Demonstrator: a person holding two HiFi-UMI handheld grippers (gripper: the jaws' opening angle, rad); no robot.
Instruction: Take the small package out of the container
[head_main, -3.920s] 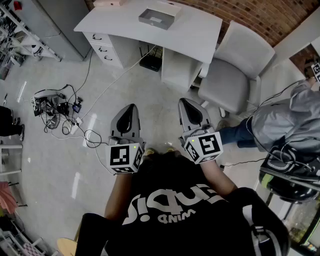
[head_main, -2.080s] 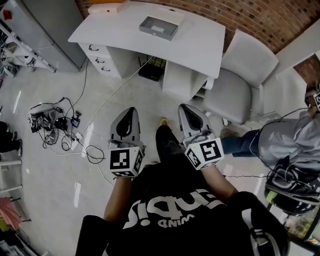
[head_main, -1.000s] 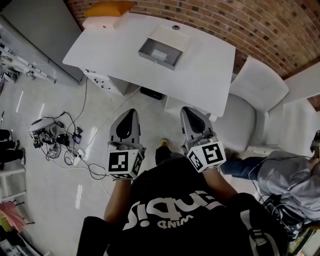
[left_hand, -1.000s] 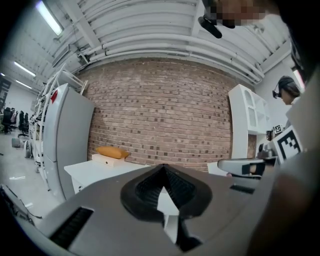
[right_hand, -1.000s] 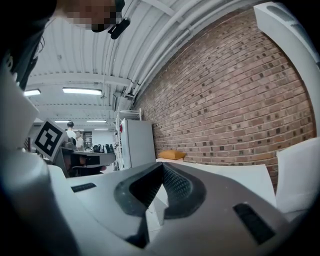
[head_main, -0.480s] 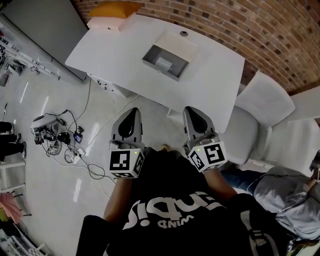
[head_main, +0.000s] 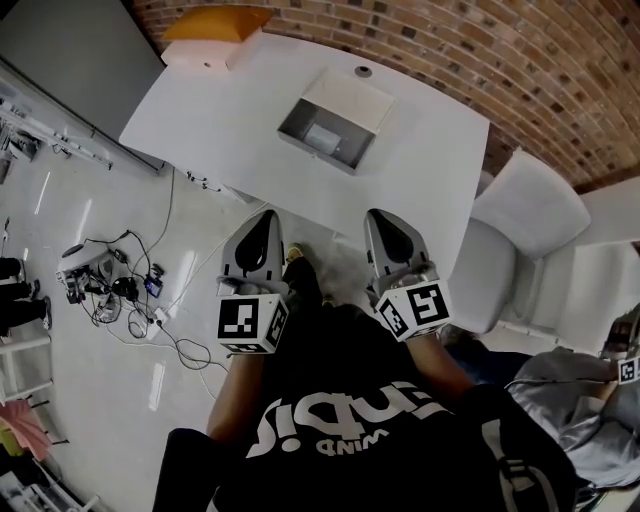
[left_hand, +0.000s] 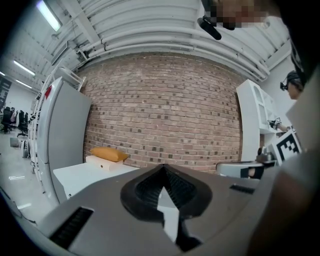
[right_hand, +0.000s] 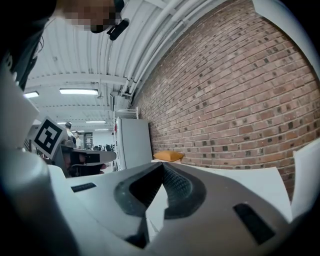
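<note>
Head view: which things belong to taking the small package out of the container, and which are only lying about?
For the job: container, small package inside it, left gripper, right gripper, white table.
Lying about: orange cushion, floor cables, chair.

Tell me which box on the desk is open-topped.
The grey container in the middle, package inside; the corner box is covered by an orange cushion.
</note>
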